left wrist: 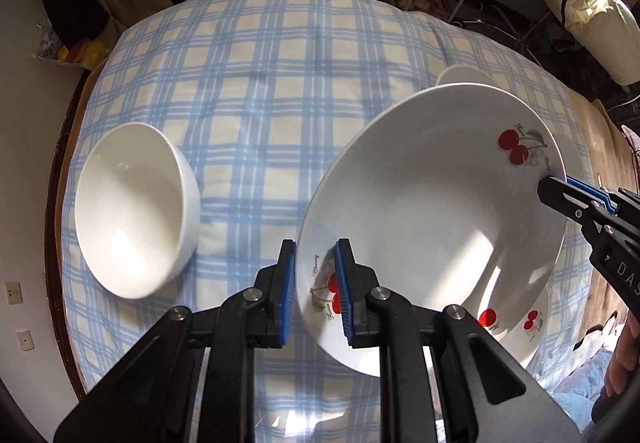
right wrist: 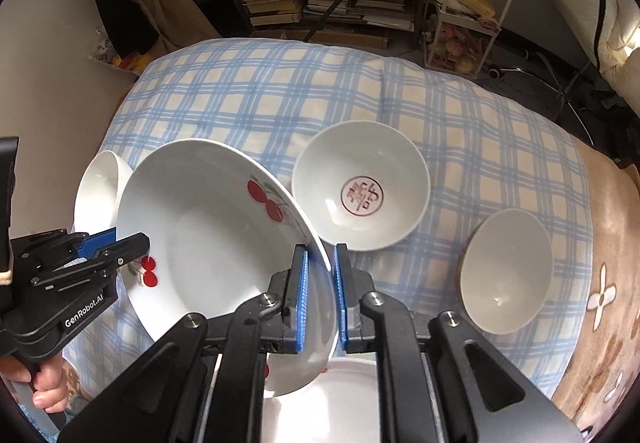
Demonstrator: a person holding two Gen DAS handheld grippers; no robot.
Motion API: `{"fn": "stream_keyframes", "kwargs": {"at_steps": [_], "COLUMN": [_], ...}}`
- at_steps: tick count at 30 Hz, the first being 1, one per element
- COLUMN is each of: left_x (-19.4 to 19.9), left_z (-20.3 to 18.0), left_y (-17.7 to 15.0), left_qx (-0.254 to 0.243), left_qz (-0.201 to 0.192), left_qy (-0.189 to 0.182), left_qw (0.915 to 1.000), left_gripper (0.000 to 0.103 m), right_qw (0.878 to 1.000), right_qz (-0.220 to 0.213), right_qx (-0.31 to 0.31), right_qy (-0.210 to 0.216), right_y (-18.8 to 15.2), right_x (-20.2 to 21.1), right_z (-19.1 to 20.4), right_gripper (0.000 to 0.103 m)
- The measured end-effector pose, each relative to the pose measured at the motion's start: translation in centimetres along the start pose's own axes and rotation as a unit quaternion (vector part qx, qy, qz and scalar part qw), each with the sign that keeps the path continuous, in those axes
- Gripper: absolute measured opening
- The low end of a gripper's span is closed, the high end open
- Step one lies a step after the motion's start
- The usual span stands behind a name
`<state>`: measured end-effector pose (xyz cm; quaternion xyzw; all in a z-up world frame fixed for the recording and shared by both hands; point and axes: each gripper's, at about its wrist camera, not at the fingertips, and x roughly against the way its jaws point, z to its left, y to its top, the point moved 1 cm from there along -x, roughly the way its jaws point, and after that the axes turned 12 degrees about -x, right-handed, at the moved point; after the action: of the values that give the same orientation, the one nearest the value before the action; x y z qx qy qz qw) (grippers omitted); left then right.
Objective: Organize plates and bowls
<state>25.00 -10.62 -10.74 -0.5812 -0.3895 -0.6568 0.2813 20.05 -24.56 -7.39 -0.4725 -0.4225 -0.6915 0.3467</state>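
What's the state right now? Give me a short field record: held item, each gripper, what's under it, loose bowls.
held item: cherry plate, lifted and tilted
left gripper: jaws straddle the plate's rim, contact unclear
right gripper: jaws straddle the opposite rim, contact unclear
under it: second cherry plate on the checked cloth
loose bowls: plain white bowl on the left; red-emblem bowl and small white bowl on the right

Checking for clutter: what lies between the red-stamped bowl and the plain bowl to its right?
Only bare checked cloth between the red-stamped bowl and plain bowl, seen in the right wrist view.
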Motion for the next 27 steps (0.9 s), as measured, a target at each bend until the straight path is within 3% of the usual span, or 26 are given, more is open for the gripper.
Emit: {"fn": "stream_keyframes", "kwargs": {"at_steps": [13, 27], "left_x": [-0.6, -3.7], "left_z": [-7.0, -11.0], "left_y": [-5.3, -7.5], "left_qx": [-0.006, -0.031], "left_qz": [0.007, 0.018], "left_qy": [-0.013, -0.009], "left_qw": [0.9999, 0.9993], "left_gripper": [0.019, 0.019], "right_qw": [1.000, 0.998], "right_qz": [0.006, 0.011], "right_qx": [-0.017, -0.036], "right_qy": [-0.020, -0.046], "right_y": [-6.9, -11.0], "right_x": [1.9, 0.3], "right_z": [-6.1, -9.6], "right_gripper": [0.015, 0.016]}}
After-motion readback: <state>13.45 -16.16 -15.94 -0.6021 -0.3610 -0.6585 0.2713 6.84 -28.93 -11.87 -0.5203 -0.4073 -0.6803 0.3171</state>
